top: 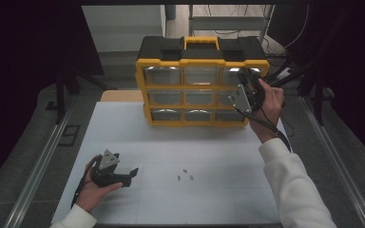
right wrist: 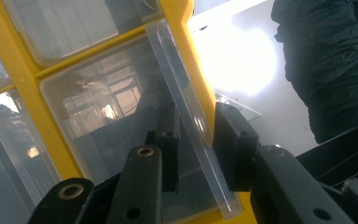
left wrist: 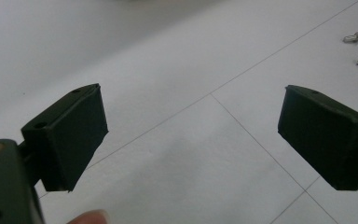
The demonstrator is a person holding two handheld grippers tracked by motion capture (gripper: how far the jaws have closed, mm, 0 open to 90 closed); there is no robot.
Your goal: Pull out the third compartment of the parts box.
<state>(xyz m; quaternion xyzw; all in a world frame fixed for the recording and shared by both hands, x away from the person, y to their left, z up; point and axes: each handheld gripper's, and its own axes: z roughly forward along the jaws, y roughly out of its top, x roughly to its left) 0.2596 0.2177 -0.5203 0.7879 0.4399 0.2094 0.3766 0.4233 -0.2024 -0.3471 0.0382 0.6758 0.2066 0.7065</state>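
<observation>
Clear plastic drawer [right wrist: 186,116] in the right column, middle row, of the yellow-and-black organiser cabinet [top: 202,80] at the table's far edge, its front lip pinched between the right gripper's [right wrist: 193,140] jaws. A skewed pull could jam it or tip the cabinet. Left gripper [left wrist: 191,135] rests spread and empty near small metal screws [top: 185,175].

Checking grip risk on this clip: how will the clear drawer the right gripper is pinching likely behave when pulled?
The clear drawer looks like thin rigid plastic, so probably stiff, light and somewhat slippery. The right gripper clamps only its front lip, so it may slip off. The yellow organizer stands upright and might shift or tip forward.
</observation>
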